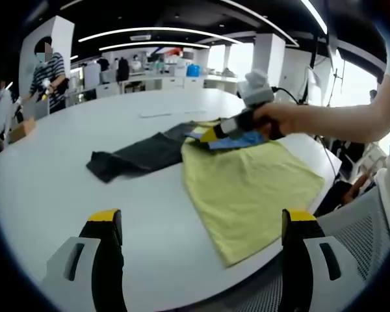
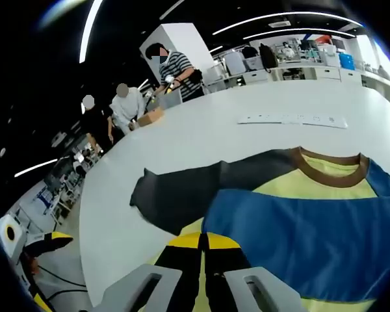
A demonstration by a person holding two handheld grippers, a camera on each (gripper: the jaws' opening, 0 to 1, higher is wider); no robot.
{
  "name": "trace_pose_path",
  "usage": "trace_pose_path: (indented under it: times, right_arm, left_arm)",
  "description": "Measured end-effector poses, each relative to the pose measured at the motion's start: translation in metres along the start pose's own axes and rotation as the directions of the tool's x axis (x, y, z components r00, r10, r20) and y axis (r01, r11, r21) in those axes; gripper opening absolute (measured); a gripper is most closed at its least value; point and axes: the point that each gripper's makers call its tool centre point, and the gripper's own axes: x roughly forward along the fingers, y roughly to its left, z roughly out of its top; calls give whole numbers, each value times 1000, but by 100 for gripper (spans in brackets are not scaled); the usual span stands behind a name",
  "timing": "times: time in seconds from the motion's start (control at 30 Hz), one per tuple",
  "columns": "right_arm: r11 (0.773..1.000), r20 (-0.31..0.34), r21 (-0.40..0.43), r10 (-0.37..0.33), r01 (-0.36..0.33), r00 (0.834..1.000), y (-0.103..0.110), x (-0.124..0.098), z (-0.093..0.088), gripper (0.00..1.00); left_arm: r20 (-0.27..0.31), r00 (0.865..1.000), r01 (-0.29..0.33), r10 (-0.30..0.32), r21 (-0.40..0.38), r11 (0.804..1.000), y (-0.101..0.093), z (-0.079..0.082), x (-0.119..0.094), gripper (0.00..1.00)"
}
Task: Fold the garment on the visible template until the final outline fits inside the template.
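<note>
A yellow garment [image 1: 247,182] with a blue chest band [image 2: 299,227], a brown collar [image 2: 330,170] and a dark grey sleeve [image 1: 140,156] lies on the white table [image 1: 84,188]. The sleeve is spread out to the left. My right gripper [image 1: 211,134], held by a hand, sits at the blue band near the collar. In the right gripper view its yellow-tipped jaws [image 2: 203,242] are pressed together at the garment's edge. My left gripper [image 1: 203,221] hovers open over the table's near edge, short of the garment's hem, with nothing between its jaws.
A thin white strip [image 2: 292,119] lies on the table beyond the collar. Several people [image 2: 172,68] stand at the table's far left end. A grey mesh chair [image 1: 364,234] is by the near right edge. Desks and equipment line the back of the room.
</note>
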Motion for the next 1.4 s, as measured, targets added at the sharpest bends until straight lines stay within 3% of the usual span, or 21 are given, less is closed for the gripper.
trace_pose_path:
  times: [0.67,0.87,1.13,1.4]
  right_arm:
    - [1000,-59,-16,5,-6,998,5,17,-25,0]
    - [998,-33,-55,13,-14,999,7,12,-19,12]
    - [985,-2,-171,-2,1,1000,1,0,-7,40]
    - [974,26,-223,-27,32,999,-11,-17,-1,64]
  left_arm:
    - [5,1000,-13,13,0,1000,4,-2,-5,99]
    - [5,1000,-22,22,10,1000,6,-2,-6,99]
    - [3,1000,-24,24,21,999,7,3,-3,99]
    - [7,1000,-26,26,28,999,8,6,-2,99]
